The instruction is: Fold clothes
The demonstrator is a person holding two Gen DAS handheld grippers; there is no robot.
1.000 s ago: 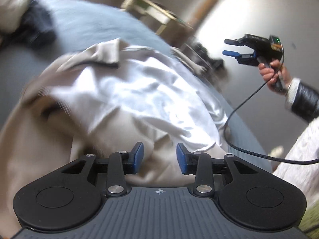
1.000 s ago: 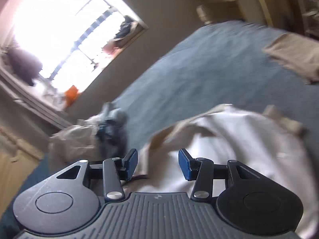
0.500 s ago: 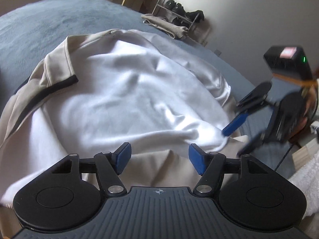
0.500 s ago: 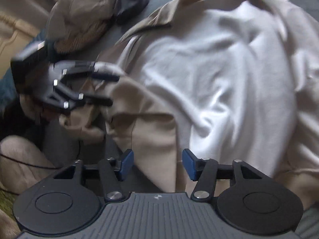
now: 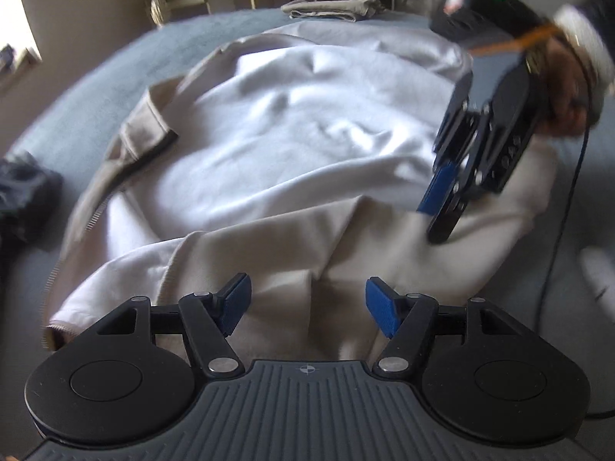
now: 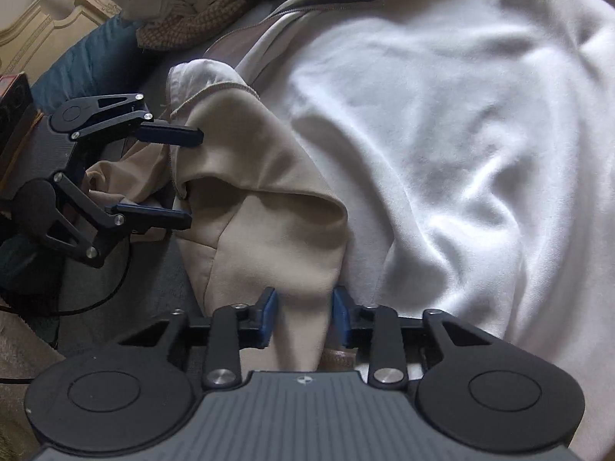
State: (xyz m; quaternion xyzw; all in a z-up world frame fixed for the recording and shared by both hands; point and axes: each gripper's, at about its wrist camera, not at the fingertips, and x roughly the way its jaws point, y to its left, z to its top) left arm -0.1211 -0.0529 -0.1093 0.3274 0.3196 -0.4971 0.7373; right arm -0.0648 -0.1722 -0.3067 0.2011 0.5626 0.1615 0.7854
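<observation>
Garment: a beige zip jacket [image 6: 269, 207] lay opened on the blue bed cover [image 5: 77, 107], white lining up, filling most of both views.
Hidden: its near hem ran under both gripper bodies; the far sleeve was cut off by the frame.
Blurred: the person's hand [image 5: 565, 92] and shelves behind.
Left gripper [image 6: 180, 174]: jaws wide, the pads straddling the beige cuff edge without pressing it.
Right gripper [image 6: 303, 315]: jaws closing, a beige fold between the pads; contact unclear.
Open room: bare cover left of the jacket; dark clothes [image 5: 23, 196] at that edge.
</observation>
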